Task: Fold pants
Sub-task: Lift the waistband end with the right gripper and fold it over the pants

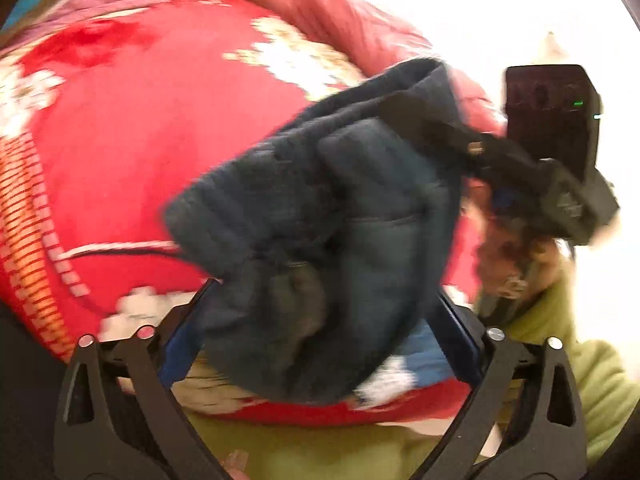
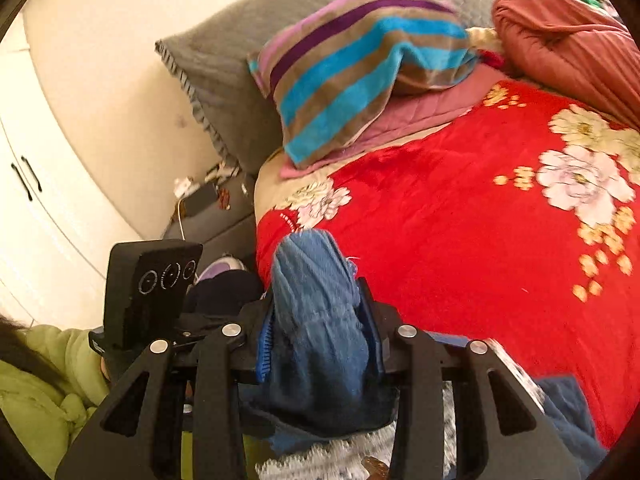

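Pants bunched in right tool, clamped

Pants matt blue denim cloth; bedspread glossy red satin; pillow rough grey weave.

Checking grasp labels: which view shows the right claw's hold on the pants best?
Right wrist view: the right claw is shut on a bunched blue fold of the pants. Left wrist view shows that claw from outside, blurred, gripping the pants' top edge.
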Tool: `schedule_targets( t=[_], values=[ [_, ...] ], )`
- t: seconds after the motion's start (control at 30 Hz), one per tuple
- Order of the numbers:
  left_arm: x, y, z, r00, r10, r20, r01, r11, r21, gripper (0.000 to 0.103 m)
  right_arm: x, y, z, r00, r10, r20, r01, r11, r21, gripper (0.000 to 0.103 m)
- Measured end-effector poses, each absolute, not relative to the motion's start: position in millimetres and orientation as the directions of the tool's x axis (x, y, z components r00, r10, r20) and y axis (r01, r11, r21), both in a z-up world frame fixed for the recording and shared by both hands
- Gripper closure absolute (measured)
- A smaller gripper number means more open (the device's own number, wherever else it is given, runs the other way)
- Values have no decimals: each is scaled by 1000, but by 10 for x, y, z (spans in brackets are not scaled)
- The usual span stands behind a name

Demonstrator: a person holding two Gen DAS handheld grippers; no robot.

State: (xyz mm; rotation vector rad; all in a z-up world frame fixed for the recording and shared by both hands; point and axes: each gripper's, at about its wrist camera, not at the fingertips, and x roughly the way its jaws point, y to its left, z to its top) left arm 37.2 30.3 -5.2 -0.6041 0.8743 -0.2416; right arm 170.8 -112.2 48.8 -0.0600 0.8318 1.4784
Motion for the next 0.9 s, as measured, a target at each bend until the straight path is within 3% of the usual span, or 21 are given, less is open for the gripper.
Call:
schedule_targets(
  t=[0.07, 0.17, 0.2, 0.3, 0.47, 0.67, 0.77, 0.9],
  values=[
    [436, 142, 44, 618, -466, -634, 12, 811, -584, 15, 1723, -1255, 517, -105, 856, -506, -883, 154, 443, 59],
    [500, -98, 147, 603, -517, -608, 95, 803, -589, 15, 1771, -1576, 557, -34, 880, -474, -868, 209, 450, 35],
    [500, -178, 163, 595, -534, -600, 124, 799, -588, 15, 1794, -1729, 558, -2, 888, -460, -858, 235, 457, 31],
    [530, -497, 150, 545, -581, -605, 220, 795, -565, 15, 1836, -2122, 505, 164, 853, -496, -818, 398, 414, 18],
    [527, -869, -121, 450, -573, -685, 248, 817, -520, 15, 1858, -2552, 197, 246, 787, -565, -693, 551, 465, 14],
    [541, -1029, -196, 435, -502, -747, 268, 864, -425, 13, 1758, -2362, -118, 206, 730, -652, -696, 578, 426, 14],
    [477, -1055, -194, 435, -494, -753, 274, 869, -412, 13, 1762, -2300, -267, 264, 606, -750, -682, 667, 299, 33],
    [440, -1056, -139, 440, -501, -745, 285, 865, -413, 13, 1815, -2453, -391, 236, 620, -748, -640, 679, 360, 34]
  ],
)
